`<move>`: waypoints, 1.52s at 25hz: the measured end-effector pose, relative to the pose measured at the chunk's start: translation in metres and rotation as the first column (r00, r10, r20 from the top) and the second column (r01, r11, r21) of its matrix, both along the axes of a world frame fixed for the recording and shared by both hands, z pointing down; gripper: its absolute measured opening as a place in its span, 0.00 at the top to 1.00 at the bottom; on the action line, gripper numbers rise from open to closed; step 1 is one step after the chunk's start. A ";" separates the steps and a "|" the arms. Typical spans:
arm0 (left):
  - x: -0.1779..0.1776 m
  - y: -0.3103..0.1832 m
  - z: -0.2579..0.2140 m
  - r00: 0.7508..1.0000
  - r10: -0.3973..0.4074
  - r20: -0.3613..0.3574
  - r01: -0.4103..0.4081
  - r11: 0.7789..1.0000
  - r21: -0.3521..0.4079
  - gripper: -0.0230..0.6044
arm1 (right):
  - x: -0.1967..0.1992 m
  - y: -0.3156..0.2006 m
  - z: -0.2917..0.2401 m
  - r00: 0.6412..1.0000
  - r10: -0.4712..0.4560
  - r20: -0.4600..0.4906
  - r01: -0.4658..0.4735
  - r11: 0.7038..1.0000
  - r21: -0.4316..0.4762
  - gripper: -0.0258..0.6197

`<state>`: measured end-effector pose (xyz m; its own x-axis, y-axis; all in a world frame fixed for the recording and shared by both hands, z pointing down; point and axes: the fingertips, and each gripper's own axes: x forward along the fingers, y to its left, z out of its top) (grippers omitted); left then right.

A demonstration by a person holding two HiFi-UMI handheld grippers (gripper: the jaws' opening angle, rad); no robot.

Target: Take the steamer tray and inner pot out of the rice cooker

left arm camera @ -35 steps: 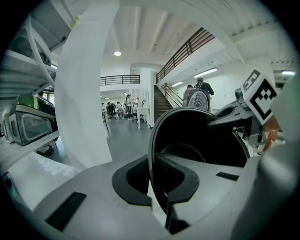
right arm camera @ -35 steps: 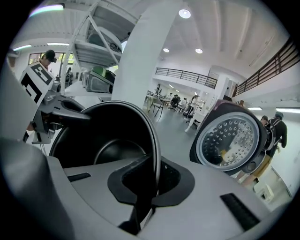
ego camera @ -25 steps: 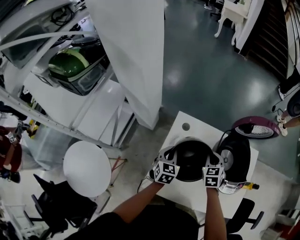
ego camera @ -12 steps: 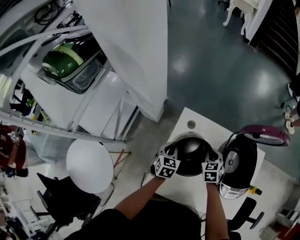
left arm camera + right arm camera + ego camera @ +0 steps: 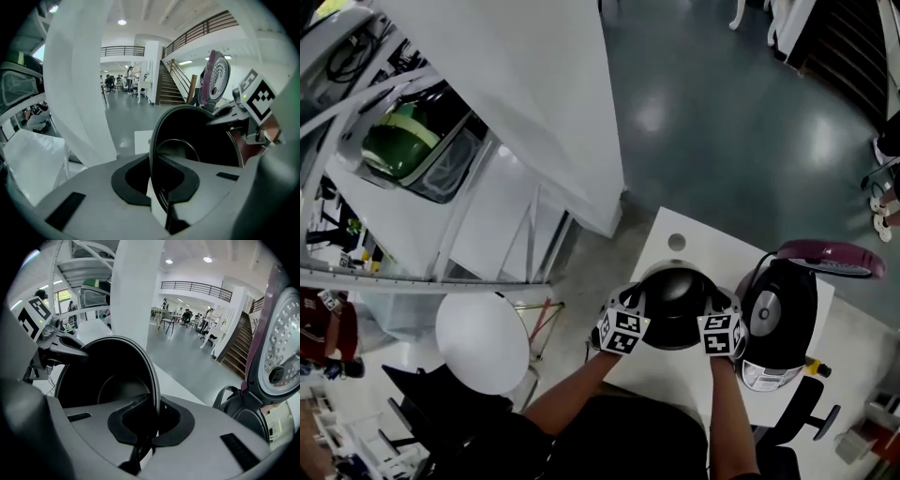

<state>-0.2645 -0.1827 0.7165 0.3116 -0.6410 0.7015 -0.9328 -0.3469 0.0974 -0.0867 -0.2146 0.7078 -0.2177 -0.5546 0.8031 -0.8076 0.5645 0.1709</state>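
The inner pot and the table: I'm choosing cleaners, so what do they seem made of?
The inner pot looks like thin metal with a dark, semi-matte nonstick-type coating: thin rim, soft sheen inside. The table looks like smooth white laminate or painted board: flat, even, faintly glossy.

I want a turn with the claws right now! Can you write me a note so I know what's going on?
Left claw: shut on the rim of the round black metal inner pot.
Right claw: shut on the opposite rim.
Pot: out of the black rice cooker, at the white table right beside it. I can't tell whether it touches the table. The cooker's purple-edged lid stands open.
Done: pot lifted out.
Left: set the pot down and let go. The steamer tray shows in no view, so look for it.
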 end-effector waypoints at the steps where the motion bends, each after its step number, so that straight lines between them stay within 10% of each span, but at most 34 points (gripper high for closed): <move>1: -0.001 -0.001 0.001 1.000 0.006 0.003 -0.006 1.000 -0.004 0.94 | -0.001 0.000 0.001 1.000 0.000 -0.003 0.000 1.000 -0.005 0.96; 28: -0.007 0.003 0.038 0.997 0.057 -0.047 -0.060 0.996 -0.069 0.94 | -0.008 0.022 0.053 0.999 -0.024 -0.046 0.018 0.991 -0.130 0.87; 38: -0.023 0.023 -0.008 0.993 0.047 -0.110 -0.045 0.999 0.021 0.65 | -0.002 0.030 0.021 0.999 0.031 0.025 -0.029 0.995 -0.096 0.70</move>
<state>-0.2878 -0.1592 0.7088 0.4158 -0.6370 0.6490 -0.8998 -0.3916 0.1922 -0.0891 -0.1850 0.7292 -0.2243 -0.4823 0.8468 -0.8279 0.5527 0.0955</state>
